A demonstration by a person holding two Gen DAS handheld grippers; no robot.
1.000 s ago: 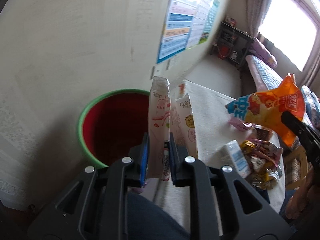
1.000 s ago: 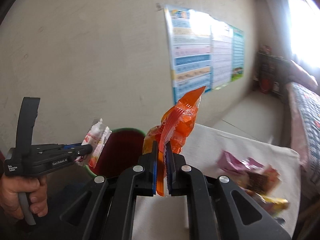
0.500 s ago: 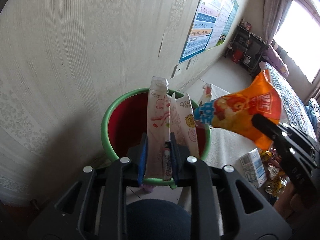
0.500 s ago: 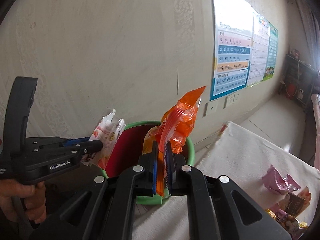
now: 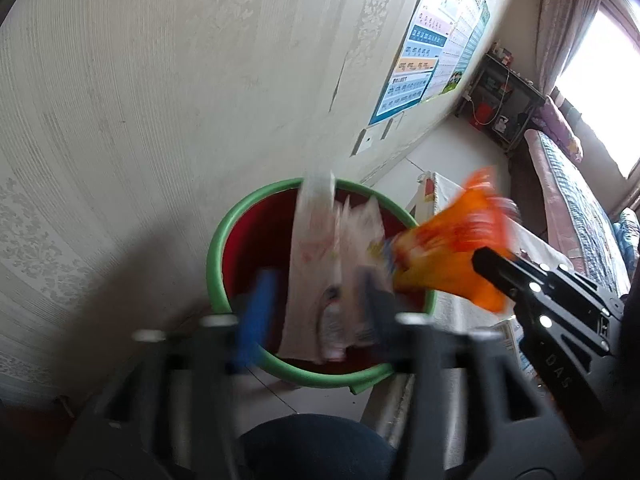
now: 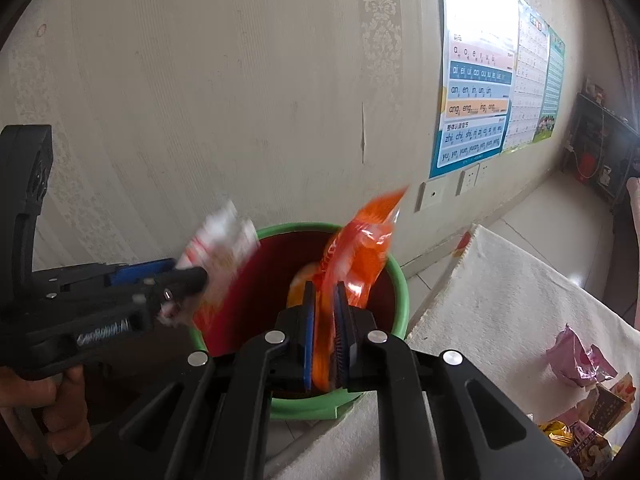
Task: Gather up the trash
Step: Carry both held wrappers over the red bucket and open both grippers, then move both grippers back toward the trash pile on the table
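A red bin with a green rim [image 5: 216,264] [image 6: 400,292] stands on the floor by the wall. My left gripper [image 5: 320,304] [image 6: 192,280] hangs over it. Its jaws are opening and stand well apart. The white snack wrappers [image 5: 320,256] [image 6: 224,240] sit loose and blurred between them, above the bin's mouth. My right gripper [image 6: 324,320] [image 5: 486,260] is over the bin's near right side. Its jaws are just starting to open, with the pads still against the orange snack bag [image 6: 360,252] [image 5: 440,248], which stands upright.
A table with a white cloth [image 6: 500,292] adjoins the bin on the right. On it lie a pink wrapper [image 6: 576,360] and several other packets [image 6: 580,440]. The wall with its posters [image 6: 476,112] is just behind the bin. A hand [image 6: 60,400] holds the left gripper.
Both grippers have swung left from the table to over the bin. The left jaws have spread wide and the white wrappers have come loose. The right jaws have parted slightly.
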